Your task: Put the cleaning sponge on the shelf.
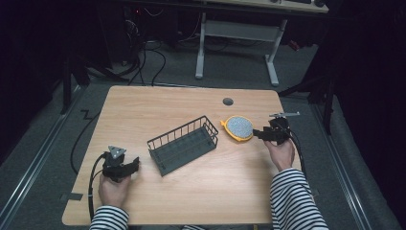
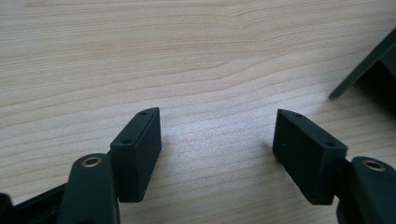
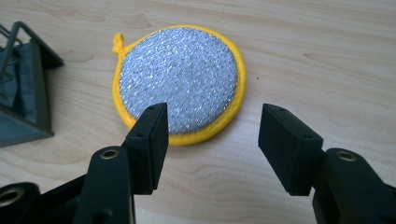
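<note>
The scrubber (image 3: 180, 81), a round yellow-rimmed pad with a sparkly silver face, lies flat on the wooden surface (image 1: 191, 105) right in front of the right gripper (image 3: 212, 128). That gripper's fingers (image 3: 149, 140) are spread wide with nothing pinched between them; the near edge of the scrubber sits just past the tips, more toward the left finger, and the pads aren't touching it. A dark wire basket (image 1: 183, 144) stands just beyond the scrubber's knotted loop, off to the left of those fingers. Over on the other side, the left gripper (image 2: 217, 135) points at bare wood, fingers (image 2: 140, 149) also spread and holding nothing, with a corner of the basket up and to the right of them.
</note>
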### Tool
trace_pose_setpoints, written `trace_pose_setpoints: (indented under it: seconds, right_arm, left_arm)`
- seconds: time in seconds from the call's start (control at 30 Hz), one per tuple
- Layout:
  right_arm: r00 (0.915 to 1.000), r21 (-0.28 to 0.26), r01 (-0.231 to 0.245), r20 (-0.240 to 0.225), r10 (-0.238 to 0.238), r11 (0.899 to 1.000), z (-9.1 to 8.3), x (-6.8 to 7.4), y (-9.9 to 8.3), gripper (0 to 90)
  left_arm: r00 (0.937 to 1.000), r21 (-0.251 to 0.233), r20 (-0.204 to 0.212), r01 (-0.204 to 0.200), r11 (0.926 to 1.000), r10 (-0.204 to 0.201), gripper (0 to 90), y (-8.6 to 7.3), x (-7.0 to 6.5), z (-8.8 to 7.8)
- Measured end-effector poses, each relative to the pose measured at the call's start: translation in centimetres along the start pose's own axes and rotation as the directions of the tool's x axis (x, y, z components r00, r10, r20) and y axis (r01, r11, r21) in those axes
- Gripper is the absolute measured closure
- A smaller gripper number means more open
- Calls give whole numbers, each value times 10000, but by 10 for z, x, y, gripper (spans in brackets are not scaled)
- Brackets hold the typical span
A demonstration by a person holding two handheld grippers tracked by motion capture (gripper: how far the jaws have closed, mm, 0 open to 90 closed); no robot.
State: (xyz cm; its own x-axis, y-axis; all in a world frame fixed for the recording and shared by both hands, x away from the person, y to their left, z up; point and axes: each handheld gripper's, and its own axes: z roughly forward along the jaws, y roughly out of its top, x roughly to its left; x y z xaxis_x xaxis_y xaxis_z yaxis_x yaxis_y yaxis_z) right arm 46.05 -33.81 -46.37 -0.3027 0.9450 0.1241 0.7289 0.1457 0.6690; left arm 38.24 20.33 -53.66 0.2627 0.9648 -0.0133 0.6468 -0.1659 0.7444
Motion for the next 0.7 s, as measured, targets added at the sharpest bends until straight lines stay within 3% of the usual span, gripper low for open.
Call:
trace_pose_setpoints:
  seconds: [0.33,0.43,0.7]
  right_arm:
    - [9999,615,-155,-12,156,9980,20,0,33,427]
    - [9999,1119,-99,80,91,9937,35,2,38,426]
    - [9960,1556,-890,171,874,9838,55,0,43,420]
  left_arm:
    - [10000,4,-19,4,10000,-4,331,0,0,0]
    - [10000,0,-50,30,10000,-30,331,0,-1,0]
    - [10000,2,-50,32,10000,-32,331,0,-1,0]
